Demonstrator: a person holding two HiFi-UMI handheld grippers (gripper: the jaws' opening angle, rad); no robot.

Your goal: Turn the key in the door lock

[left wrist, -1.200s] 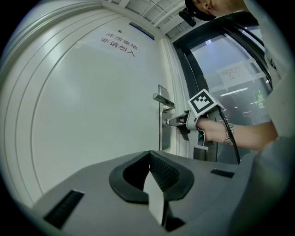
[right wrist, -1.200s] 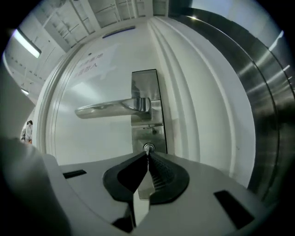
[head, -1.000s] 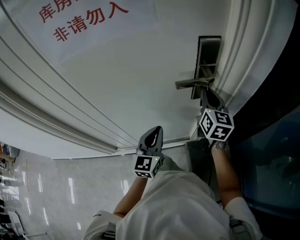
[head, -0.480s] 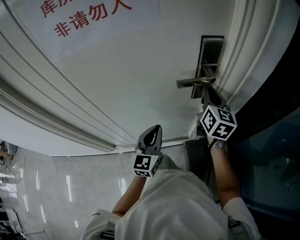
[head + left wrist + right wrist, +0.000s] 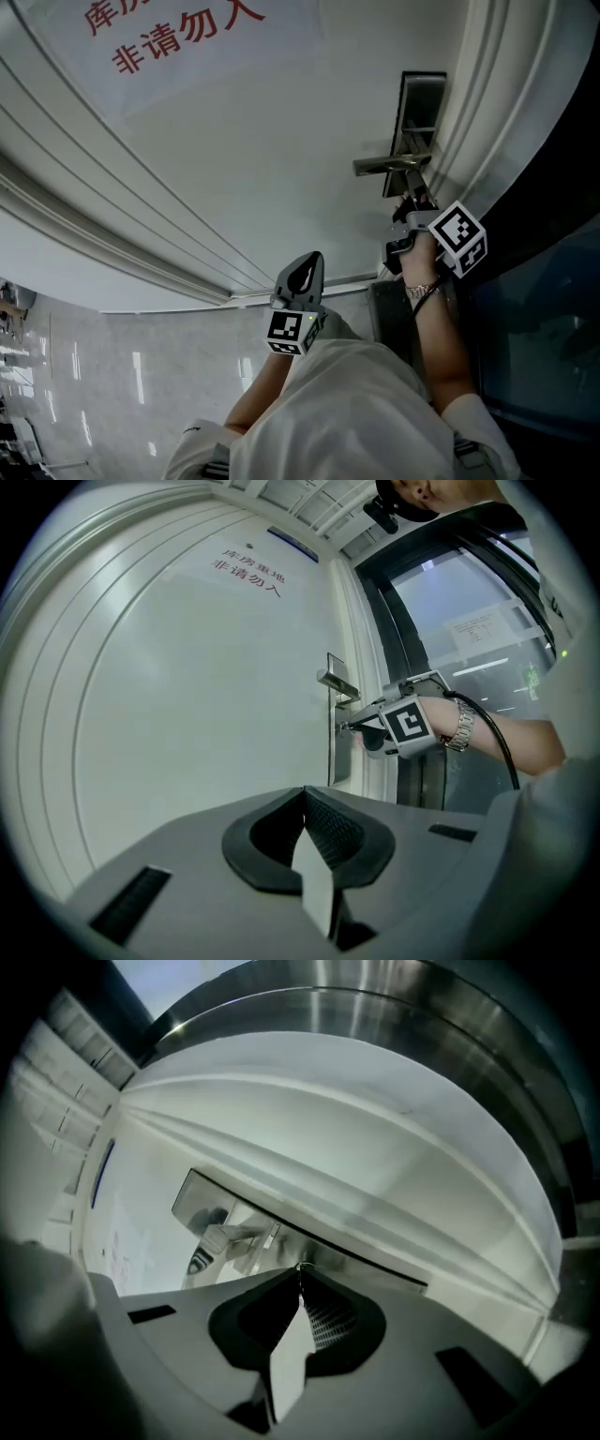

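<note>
A steel lock plate (image 5: pixel 419 94) with a lever handle (image 5: pixel 384 166) sits at the white door's right edge. My right gripper (image 5: pixel 410 200) points at the plate just below the handle, with its marker cube rolled to the right. In the left gripper view a small dark key (image 5: pixel 346 727) pokes out of the plate (image 5: pixel 336 761) into the tips of the right gripper (image 5: pixel 361 729). Its jaws are shut on the key. The right gripper view shows the right gripper (image 5: pixel 300 1269) closed against the plate (image 5: pixel 202 1199). My left gripper (image 5: pixel 305 272) hangs back from the door, shut and empty.
Red printed characters (image 5: pixel 169 37) mark the door's upper left. Raised white mouldings (image 5: pixel 112 216) run across the door. A dark glass panel (image 5: pixel 544 309) and the door frame stand to the right of the lock. The person's torso fills the bottom of the head view.
My right gripper has rolled about its own line at the lock, and its marker cube has swung to the right. The left gripper has not moved.
</note>
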